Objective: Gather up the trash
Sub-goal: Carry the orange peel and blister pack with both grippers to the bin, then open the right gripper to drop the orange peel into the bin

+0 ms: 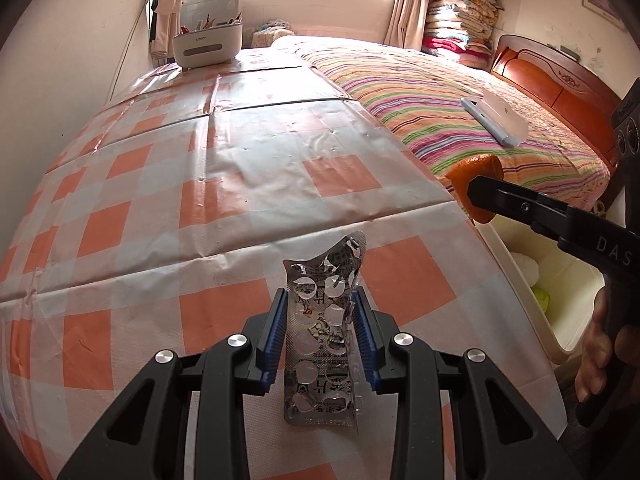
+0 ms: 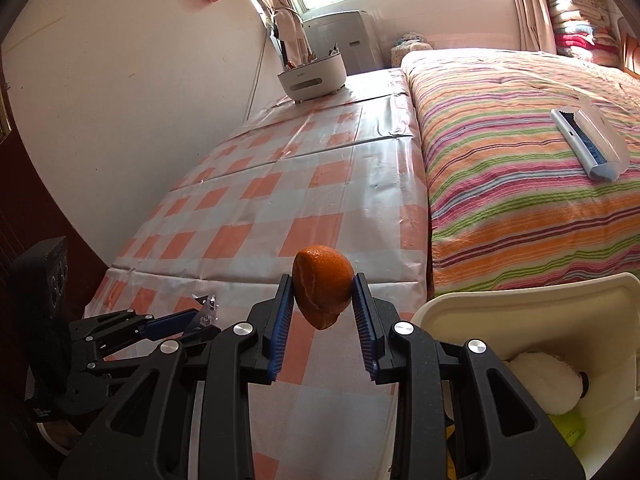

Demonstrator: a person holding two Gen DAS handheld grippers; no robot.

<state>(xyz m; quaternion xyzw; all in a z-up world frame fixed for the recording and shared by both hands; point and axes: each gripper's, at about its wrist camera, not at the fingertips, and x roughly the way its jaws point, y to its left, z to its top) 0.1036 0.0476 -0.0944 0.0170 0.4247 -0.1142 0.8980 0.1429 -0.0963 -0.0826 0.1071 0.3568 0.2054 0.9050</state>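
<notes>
My left gripper (image 1: 320, 300) is shut on a silver empty pill blister pack (image 1: 324, 332) and holds it upright above the checked tablecloth (image 1: 160, 184). My right gripper (image 2: 323, 286) is shut on a piece of orange peel (image 2: 322, 284) and holds it in the air near the table's right edge. The peel also shows in the left wrist view (image 1: 474, 184), beside the cream bin (image 1: 560, 312). In the right wrist view the bin (image 2: 520, 312) stands low at the right, with white and green trash inside. The left gripper (image 2: 200, 316) shows at the left there.
A white desktop organiser (image 1: 208, 42) stands at the table's far end. A bed with a striped cover (image 1: 460, 120) runs along the table's right side, with a white lint brush (image 2: 588, 144) on it. A wall runs along the left.
</notes>
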